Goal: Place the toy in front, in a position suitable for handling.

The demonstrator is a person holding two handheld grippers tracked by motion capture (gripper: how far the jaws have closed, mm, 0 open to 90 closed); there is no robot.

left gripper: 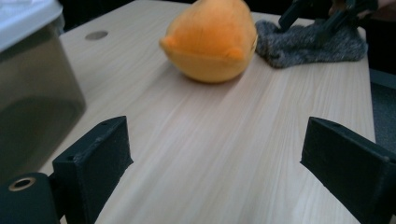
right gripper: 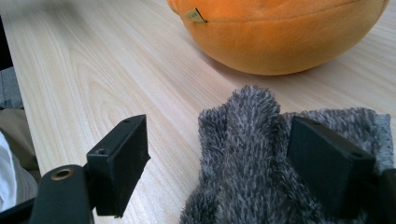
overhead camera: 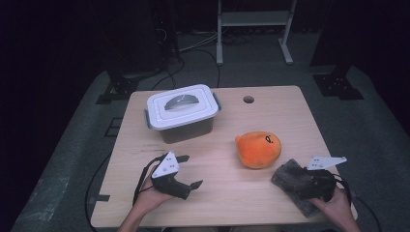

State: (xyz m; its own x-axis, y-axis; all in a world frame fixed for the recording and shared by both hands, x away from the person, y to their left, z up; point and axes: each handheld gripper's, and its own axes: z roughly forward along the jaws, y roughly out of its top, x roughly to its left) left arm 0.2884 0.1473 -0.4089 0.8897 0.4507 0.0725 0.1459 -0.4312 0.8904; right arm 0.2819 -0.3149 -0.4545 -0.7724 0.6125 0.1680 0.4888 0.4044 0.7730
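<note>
Grey cloth (right gripper: 261, 163) bunched between wide right jaws, not pinched yet.
Left jaws wide, empty; closing could snag just one fold, I reckon.

A lidded white storage box (overhead camera: 182, 112) is sitting at the table's (overhead camera: 270, 101) far left (lid shut, grey handle), an orange plush toy (overhead camera: 258, 149) lying right of centre.

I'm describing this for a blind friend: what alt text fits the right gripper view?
The right gripper, jaws open, straddles a raised fold of a grey fuzzy cloth on a pale wooden table. Just beyond the cloth sits a round orange plush toy with a small tag.
</note>
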